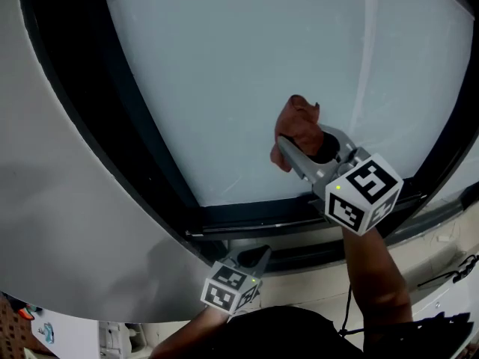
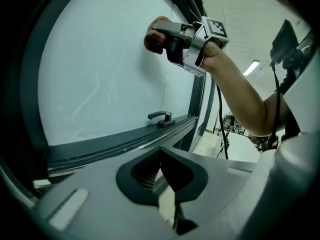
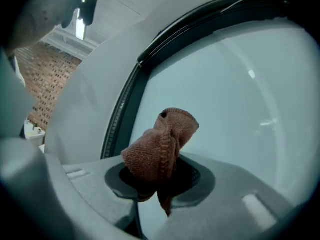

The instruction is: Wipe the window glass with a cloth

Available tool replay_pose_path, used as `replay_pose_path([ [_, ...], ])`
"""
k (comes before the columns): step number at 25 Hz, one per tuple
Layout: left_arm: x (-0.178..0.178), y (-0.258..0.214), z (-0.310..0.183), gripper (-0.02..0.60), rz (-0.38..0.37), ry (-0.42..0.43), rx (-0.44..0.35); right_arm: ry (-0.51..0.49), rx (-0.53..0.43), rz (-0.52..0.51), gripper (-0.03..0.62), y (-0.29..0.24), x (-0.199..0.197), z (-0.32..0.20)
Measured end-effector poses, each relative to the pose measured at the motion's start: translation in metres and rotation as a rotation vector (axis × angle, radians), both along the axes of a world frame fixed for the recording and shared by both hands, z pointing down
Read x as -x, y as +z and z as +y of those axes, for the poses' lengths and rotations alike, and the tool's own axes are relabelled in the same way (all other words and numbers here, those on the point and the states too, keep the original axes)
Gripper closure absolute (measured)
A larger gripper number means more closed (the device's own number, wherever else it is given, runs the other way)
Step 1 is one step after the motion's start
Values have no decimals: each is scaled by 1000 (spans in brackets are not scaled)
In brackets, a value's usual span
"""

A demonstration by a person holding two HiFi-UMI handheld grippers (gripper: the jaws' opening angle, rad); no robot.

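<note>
The window glass (image 1: 247, 66) fills most of the head view, and a faint streak shows on it in the left gripper view (image 2: 90, 99). A bunched brown cloth (image 1: 298, 129) is pressed against the pane's lower right part. My right gripper (image 1: 288, 146) is shut on the cloth (image 3: 160, 151), whose folds stick out past the jaws towards the glass (image 3: 225, 99). Lower down, my left gripper (image 1: 262, 254) hangs by the bottom frame, away from the glass, shut with nothing in it. From the left gripper (image 2: 160, 171), the right gripper (image 2: 165, 31) and the cloth (image 2: 154, 34) show high on the pane.
A dark window frame (image 1: 247, 219) runs round the pane. A black window handle (image 2: 161, 118) sits on the bottom rail. A grey wall (image 1: 67, 200) lies to the left, and a pale sill (image 1: 434, 253) is at the lower right. A black cable (image 1: 348, 305) hangs by the person's right forearm.
</note>
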State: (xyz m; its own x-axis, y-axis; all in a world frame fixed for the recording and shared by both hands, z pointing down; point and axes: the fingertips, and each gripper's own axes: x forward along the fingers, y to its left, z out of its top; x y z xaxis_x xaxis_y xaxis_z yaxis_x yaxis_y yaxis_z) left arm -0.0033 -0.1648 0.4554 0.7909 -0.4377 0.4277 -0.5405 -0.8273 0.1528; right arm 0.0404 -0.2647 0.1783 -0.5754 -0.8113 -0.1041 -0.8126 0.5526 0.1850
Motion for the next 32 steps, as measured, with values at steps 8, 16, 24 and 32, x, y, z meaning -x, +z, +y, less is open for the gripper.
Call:
replay_pose_path([
  [8, 46, 5, -7, 565, 0, -53, 10, -193, 128, 85, 485, 65, 148, -27],
  [16, 73, 1, -15, 565, 17, -84, -1, -215, 157, 119, 485, 73, 206, -56],
  [24, 81, -1, -21, 565, 26, -81, -6, -181, 148, 175, 485, 75, 216, -70],
  [32, 80, -3, -23, 565, 28, -80, -8, -175, 163, 161, 485, 74, 211, -70],
])
